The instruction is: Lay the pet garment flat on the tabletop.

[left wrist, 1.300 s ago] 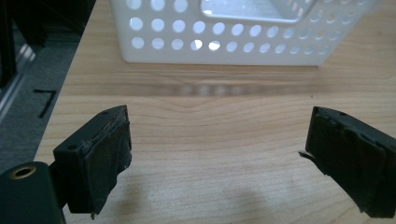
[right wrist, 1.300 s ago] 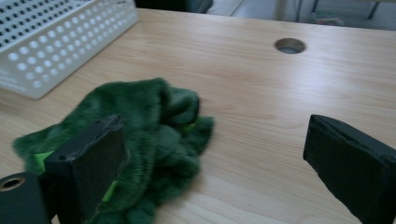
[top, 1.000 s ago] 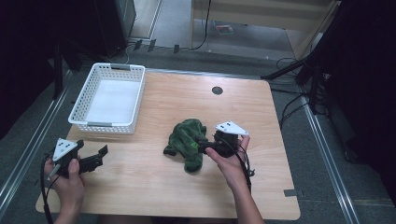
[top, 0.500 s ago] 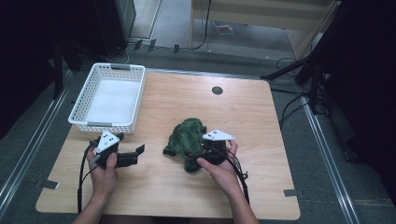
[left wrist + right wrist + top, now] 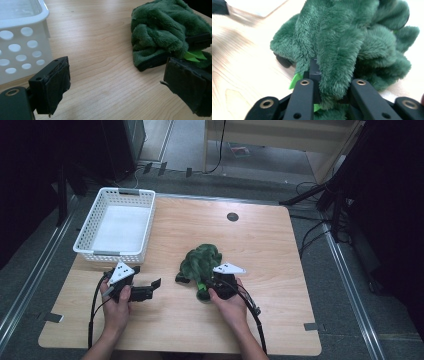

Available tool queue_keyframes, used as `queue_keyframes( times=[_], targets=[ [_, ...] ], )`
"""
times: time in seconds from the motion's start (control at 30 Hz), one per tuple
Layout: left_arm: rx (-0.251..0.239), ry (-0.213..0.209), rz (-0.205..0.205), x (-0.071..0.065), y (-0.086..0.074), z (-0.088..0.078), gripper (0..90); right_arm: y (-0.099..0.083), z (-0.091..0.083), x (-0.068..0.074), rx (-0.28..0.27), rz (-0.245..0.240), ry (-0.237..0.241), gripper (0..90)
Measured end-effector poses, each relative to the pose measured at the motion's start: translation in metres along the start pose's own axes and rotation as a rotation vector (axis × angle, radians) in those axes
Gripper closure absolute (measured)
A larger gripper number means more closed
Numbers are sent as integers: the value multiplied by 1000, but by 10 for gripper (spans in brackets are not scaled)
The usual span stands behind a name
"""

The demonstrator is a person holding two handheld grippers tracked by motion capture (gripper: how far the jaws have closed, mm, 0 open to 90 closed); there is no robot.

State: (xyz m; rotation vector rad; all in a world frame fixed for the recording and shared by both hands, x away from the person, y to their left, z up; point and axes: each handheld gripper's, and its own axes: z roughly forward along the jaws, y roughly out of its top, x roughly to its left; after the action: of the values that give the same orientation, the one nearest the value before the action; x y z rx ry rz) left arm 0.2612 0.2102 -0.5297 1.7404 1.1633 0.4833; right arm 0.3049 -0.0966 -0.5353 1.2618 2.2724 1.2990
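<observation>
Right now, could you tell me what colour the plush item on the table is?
Dark green plush item, clearest in the right gripper view.

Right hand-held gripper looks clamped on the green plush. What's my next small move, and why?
Probably a short lift of the right hand-held gripper: its jaws have just closed on a fold of the green plush, which lies bunched on the table. A small raise would test the grip. The left hand-held gripper stands open beside it, short of the plush, near the white basket.

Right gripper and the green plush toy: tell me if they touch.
Touching. In the right gripper view the right gripper has just closed its jaws on a fold of the green plush toy.
</observation>
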Motion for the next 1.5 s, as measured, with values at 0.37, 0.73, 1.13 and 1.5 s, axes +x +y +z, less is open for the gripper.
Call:
queue_keyframes(
  times=[0.37,0.73,1.13,1.5],
  targets=[
    [-4,-12,-2,1,3,-2,73,5,-19,47,-25,5,115,624],
    [8,-35,-2,0,4,0,73,24,-53,27,-110,-8,177,293],
    [100,-114,-15,-18,-11,23,74,20,-29,43,-57,-113,30,364],
    [96,-110,3,-23,-10,24,147,84,15,3,-94,-47,-51,799]
  ],
)
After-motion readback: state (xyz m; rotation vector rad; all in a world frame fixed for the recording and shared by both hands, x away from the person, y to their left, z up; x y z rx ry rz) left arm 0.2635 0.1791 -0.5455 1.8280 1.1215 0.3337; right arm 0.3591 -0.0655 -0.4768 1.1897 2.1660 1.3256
